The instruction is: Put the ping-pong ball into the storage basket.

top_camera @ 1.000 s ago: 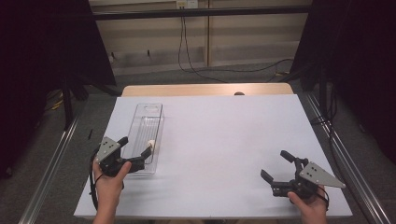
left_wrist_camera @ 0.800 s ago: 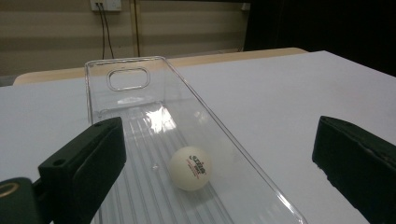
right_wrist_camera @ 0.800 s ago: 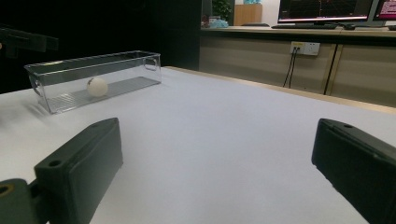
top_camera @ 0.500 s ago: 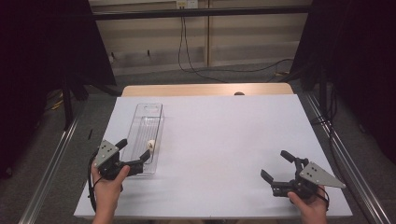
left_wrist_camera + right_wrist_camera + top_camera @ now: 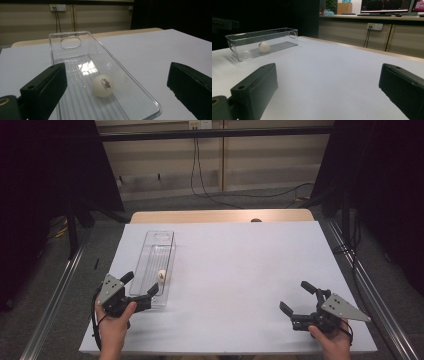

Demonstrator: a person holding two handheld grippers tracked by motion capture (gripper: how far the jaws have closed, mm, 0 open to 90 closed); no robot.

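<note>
Change: left gripper has drawn slightly back toward the table's near edge over the last second; right gripper unchanged.
Ball: small white table-tennis ball with red print, lying in the near half of the box, by its right wall.
Box: long clear plastic box, at 9 o'clock on the white table.
Left gripper: jaws spread wide, straddling the box's near end; ball at 12 o'clock.
Right gripper: jaws spread wide, empty, at 4 o'clock, well apart from the box.
</note>
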